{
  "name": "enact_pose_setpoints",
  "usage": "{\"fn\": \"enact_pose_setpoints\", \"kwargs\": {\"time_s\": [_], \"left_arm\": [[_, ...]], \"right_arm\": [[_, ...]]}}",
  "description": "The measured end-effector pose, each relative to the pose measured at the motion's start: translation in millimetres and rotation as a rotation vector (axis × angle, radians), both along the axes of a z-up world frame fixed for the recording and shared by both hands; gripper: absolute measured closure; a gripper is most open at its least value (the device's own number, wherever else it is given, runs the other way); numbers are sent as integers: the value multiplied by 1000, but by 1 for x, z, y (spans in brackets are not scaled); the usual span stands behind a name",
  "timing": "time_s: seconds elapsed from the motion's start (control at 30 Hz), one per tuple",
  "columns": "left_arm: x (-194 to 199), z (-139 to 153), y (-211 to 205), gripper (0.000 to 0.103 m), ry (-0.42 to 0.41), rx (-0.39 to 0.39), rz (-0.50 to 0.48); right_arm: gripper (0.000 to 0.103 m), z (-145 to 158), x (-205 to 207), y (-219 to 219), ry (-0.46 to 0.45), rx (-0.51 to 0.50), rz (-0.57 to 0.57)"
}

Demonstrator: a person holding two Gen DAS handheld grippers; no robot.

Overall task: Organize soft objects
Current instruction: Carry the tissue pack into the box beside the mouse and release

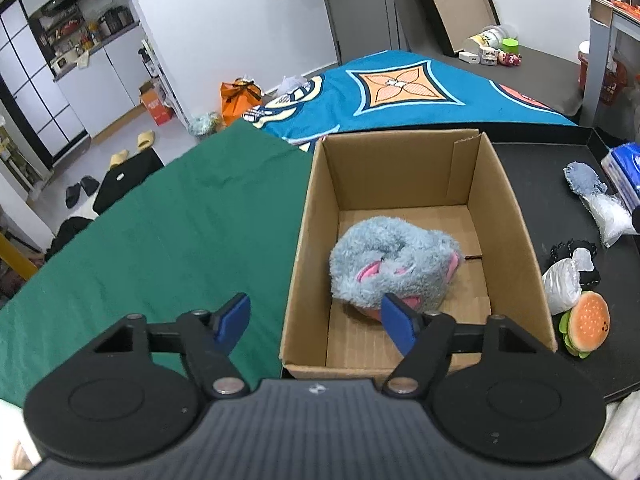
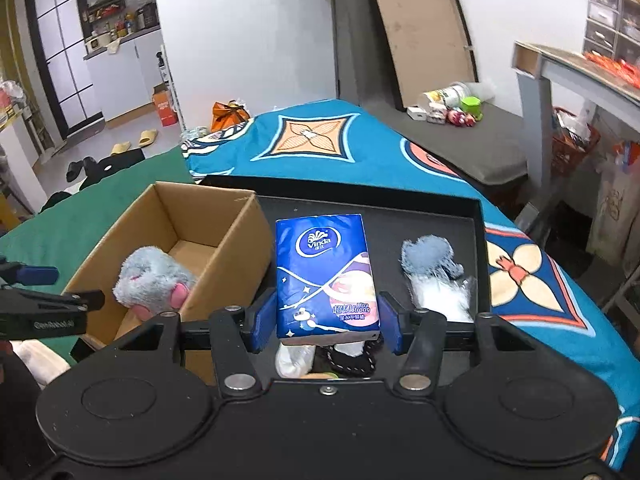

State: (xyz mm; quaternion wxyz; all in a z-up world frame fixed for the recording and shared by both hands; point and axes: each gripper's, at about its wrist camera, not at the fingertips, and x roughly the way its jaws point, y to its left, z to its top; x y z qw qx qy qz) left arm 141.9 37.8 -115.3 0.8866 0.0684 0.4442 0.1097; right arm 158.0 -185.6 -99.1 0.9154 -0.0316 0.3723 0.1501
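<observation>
A grey plush toy (image 1: 394, 264) with pink ears lies in the open cardboard box (image 1: 306, 216). My left gripper (image 1: 316, 322) hangs open over the box's near left corner, one pad outside the wall, the other in front of the plush, holding nothing. In the right wrist view my right gripper (image 2: 326, 322) is shut on a blue tissue pack (image 2: 326, 272), held above the black tray (image 2: 440, 210). The plush (image 2: 150, 280) and box (image 2: 236, 248) sit to its left, with the left gripper's fingers (image 2: 38, 275) at the frame edge.
On the tray right of the box lie a grey and white fluffy item (image 1: 592, 192), a white plastic bag (image 1: 562, 284), a black lacy piece (image 1: 576, 252) and a burger plush (image 1: 586, 324). A green cloth (image 1: 180, 220) lies left, and a blue patterned blanket (image 1: 400, 92) behind.
</observation>
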Motion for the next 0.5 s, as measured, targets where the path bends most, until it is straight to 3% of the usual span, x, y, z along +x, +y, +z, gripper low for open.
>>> {"fn": "enact_pose_setpoints", "kwargs": {"time_s": [0.2, 0.27, 0.4, 0.5], "left_arm": [[-1, -11, 5, 53, 15, -22, -5], [-1, -13, 7, 63, 13, -34, -8], [0, -18, 8, 73, -5, -12, 2], [0, -17, 12, 89, -30, -18, 10]], "right_arm": [[51, 2, 6, 24, -9, -19, 40], [51, 1, 9, 33, -10, -26, 57], [51, 3, 15, 52, -18, -35, 89], [51, 6, 21, 66, -28, -39, 107]]}}
